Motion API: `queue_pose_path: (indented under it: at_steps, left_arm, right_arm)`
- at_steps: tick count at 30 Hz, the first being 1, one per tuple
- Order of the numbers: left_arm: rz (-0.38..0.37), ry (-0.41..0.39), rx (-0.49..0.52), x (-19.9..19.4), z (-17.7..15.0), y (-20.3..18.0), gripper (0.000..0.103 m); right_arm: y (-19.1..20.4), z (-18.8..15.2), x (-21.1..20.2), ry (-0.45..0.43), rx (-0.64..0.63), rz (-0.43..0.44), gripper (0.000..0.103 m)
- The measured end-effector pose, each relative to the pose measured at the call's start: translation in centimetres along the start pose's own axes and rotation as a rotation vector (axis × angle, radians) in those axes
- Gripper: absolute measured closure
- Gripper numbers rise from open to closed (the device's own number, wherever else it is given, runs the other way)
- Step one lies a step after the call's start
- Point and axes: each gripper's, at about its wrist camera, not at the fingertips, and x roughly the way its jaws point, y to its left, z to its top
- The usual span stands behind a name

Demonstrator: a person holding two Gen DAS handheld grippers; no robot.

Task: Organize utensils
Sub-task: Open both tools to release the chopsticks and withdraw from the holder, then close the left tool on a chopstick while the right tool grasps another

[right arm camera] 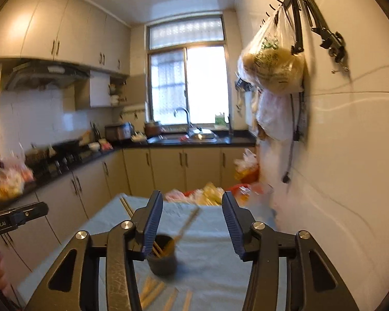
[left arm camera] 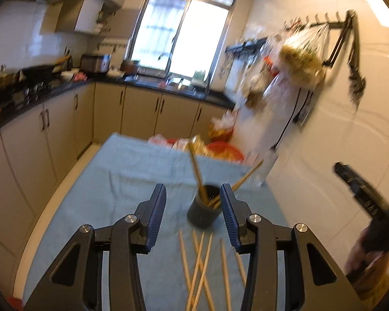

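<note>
A dark round holder (left arm camera: 201, 213) stands on the blue-cloth table (left arm camera: 116, 181) with several wooden chopsticks (left arm camera: 198, 178) leaning out of it. Several loose chopsticks (left arm camera: 202, 267) lie crossed on the cloth in front of it. My left gripper (left arm camera: 193, 217) is open and empty, above the loose chopsticks, with the holder between its fingers in view. In the right wrist view the holder (right arm camera: 162, 260) sits low left, with loose chopsticks (right arm camera: 153, 292) below it. My right gripper (right arm camera: 192, 226) is open and empty, above the table. The right gripper's body (left arm camera: 363, 194) shows at the left view's right edge.
A white tiled wall (left arm camera: 337, 129) runs close along the table's right side, with hanging plastic bags (right arm camera: 275, 70) and a hook rail. Bags and a red basin (left arm camera: 225, 150) sit past the table's far end. Cabinets and a black counter (left arm camera: 51, 93) line the left and back.
</note>
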Motion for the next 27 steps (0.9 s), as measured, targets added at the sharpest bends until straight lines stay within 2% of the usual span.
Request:
queue_pose_path:
  at_steps: [4,8,10,12,14,16,21,27]
  left_arm:
    - [0.023,0.084,0.024,1.7,-2.9,0.5,0.062]
    - [0.022,0.186,0.019,4.9,-5.5,1.2,0.062]
    - [0.017,0.242,0.017,6.7,-6.7,1.4,0.062]
    - [0.003,0.334,0.019,9.5,-8.0,1.6,0.064]
    - [-0.011,0.401,0.009,11.8,-9.1,1.8,0.074]
    - [-0.009,0.441,-0.007,13.7,-9.8,2.1,0.074]
    - [0.027,0.488,0.000,17.8,-10.1,1.9,0.074]
    - [0.057,0.538,0.018,22.1,-10.0,1.8,0.074]
  right_arm:
    - [-2.3,-2.5,0.5,0.138,-0.053,-0.059,0.038]
    - [-4.0,-7.1,2.2,0.314,-0.107,-0.115,0.037]
    - [-4.7,-9.6,3.3,0.385,-0.071,-0.078,0.037]
    - [-5.2,-12.1,4.8,0.462,0.004,-0.010,0.037]
    - [-5.3,-13.8,6.2,0.510,0.060,0.045,0.042]
    - [-4.9,-15.4,7.9,0.555,0.103,0.093,0.045]
    - [-3.3,-17.8,11.8,0.628,0.116,0.143,0.049]
    - [-1.7,-19.3,15.5,0.691,0.098,0.152,0.054]
